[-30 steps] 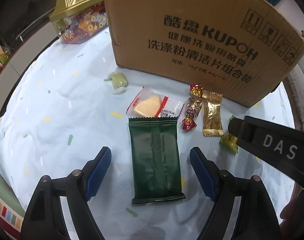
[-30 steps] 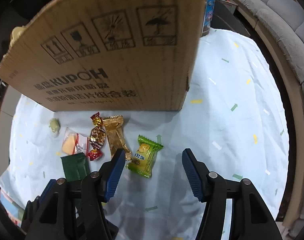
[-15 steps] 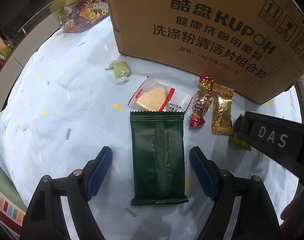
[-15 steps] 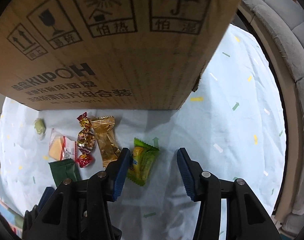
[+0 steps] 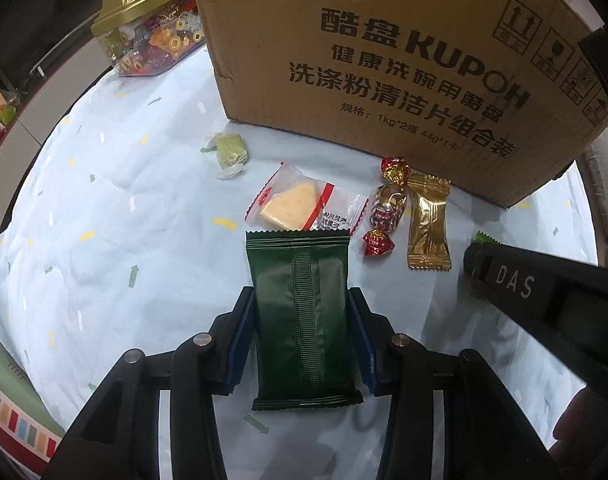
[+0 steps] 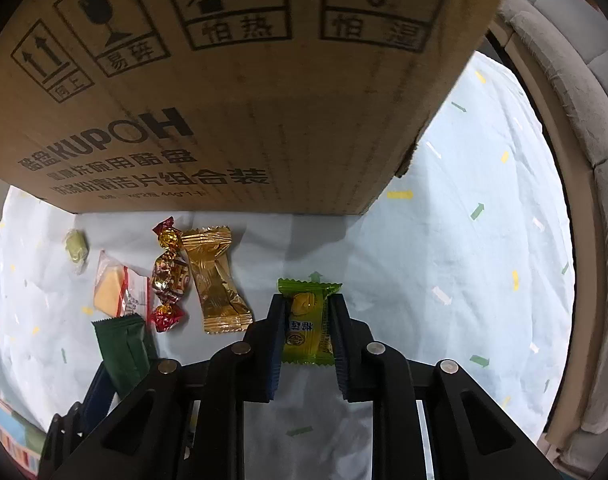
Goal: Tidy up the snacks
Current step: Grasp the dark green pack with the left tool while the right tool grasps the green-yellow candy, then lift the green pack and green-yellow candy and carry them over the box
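**Both grippers clamped on snack packets in front of the carton**

The work surface is covered by a pale blue cloth (image 5: 116, 248) printed with small coloured arrows and dashes. In the right wrist view, a grey upholstered sofa (image 6: 583, 92) is seen along the right edge of the frame. A brown cardboard carton (image 5: 383, 60) printed with "KUPOH" fills the upper part of both views and blocks the area behind it. At the upper left of the left wrist view, a clear candy box (image 5: 156, 44) with a gold lid is placed beside the carton.

The left gripper (image 5: 300, 328) has just been closing; its blue pads are pressed against the long edges of the dark green packet (image 5: 300, 312), which lies flat at the lower centre of the frame. The right gripper (image 6: 305, 332) has likewise just been closing and is clamped on the light green candy packet (image 6: 305, 328) at the lower centre of its view.

The loose snacks are laid in a row between the carton and the grippers: a pale green wrapped sweet (image 5: 230, 152), a clear packet holding a yellow wedge (image 5: 300, 206) that touches the top edge of the dark green packet, a red and gold twisted candy (image 5: 385, 210), and a gold packet (image 5: 427, 224) just beside it.
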Action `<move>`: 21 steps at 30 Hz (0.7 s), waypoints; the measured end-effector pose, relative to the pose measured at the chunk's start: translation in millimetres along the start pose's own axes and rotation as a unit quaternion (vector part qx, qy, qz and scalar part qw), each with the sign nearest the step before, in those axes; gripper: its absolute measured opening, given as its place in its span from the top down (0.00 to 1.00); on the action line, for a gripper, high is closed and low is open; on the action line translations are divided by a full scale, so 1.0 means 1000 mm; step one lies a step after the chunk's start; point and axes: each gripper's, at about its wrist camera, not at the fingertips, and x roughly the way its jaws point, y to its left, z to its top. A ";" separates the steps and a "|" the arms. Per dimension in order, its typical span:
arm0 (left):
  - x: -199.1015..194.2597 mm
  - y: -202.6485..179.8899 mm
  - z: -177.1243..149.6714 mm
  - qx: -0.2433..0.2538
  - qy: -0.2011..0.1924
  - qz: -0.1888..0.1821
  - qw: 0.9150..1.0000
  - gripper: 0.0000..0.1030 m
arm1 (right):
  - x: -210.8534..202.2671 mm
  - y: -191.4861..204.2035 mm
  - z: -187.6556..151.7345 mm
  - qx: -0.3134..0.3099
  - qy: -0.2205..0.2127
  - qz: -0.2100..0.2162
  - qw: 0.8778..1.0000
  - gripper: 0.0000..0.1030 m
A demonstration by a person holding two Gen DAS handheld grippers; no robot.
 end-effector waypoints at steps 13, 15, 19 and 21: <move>-0.001 0.011 0.000 0.008 0.001 0.000 1.000 0.58 | -0.007 -0.012 -0.019 0.007 -0.013 0.001 1.000 0.80; -0.003 0.013 0.000 0.011 -0.003 -0.001 1.000 0.58 | -0.012 -0.012 -0.022 0.005 -0.016 0.000 1.000 0.80; -0.008 0.018 0.001 0.015 -0.010 -0.003 1.000 0.58 | -0.023 -0.010 -0.028 0.005 -0.023 -0.001 1.000 0.80; -0.012 0.021 0.003 0.017 -0.015 -0.003 1.000 0.58 | -0.026 -0.009 -0.031 0.005 -0.025 -0.002 1.000 0.80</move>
